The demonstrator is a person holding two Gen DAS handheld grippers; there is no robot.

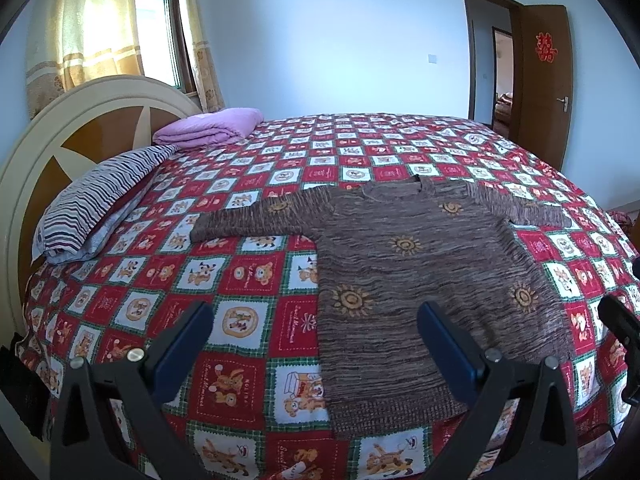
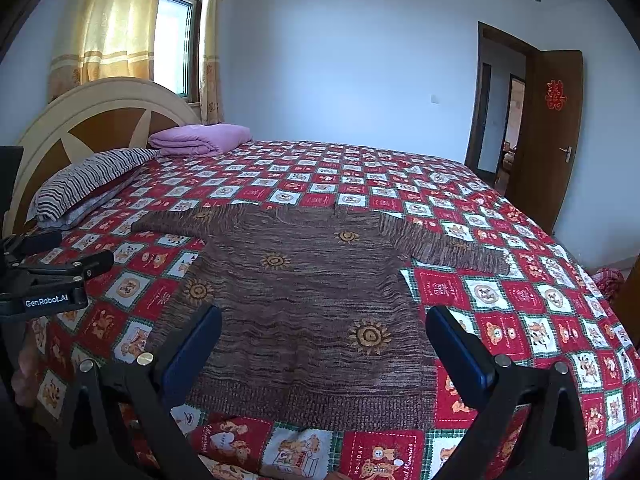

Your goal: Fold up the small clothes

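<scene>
A small brown knit sweater (image 1: 420,276) with yellow sun motifs lies flat on the bed, both sleeves spread out sideways, hem nearest me; it also shows in the right wrist view (image 2: 304,304). My left gripper (image 1: 316,316) is open and empty, held above the sweater's lower left edge. My right gripper (image 2: 324,320) is open and empty, held above the sweater's hem. The left gripper's body (image 2: 52,276) shows at the left edge of the right wrist view. The right gripper's body (image 1: 624,332) shows at the right edge of the left wrist view.
The bed has a red and white checkered bear-print cover (image 1: 248,280). A striped pillow (image 1: 96,204) and a folded purple blanket (image 1: 208,128) lie by the headboard (image 1: 80,128). A brown door (image 1: 544,80) stands open at the far right.
</scene>
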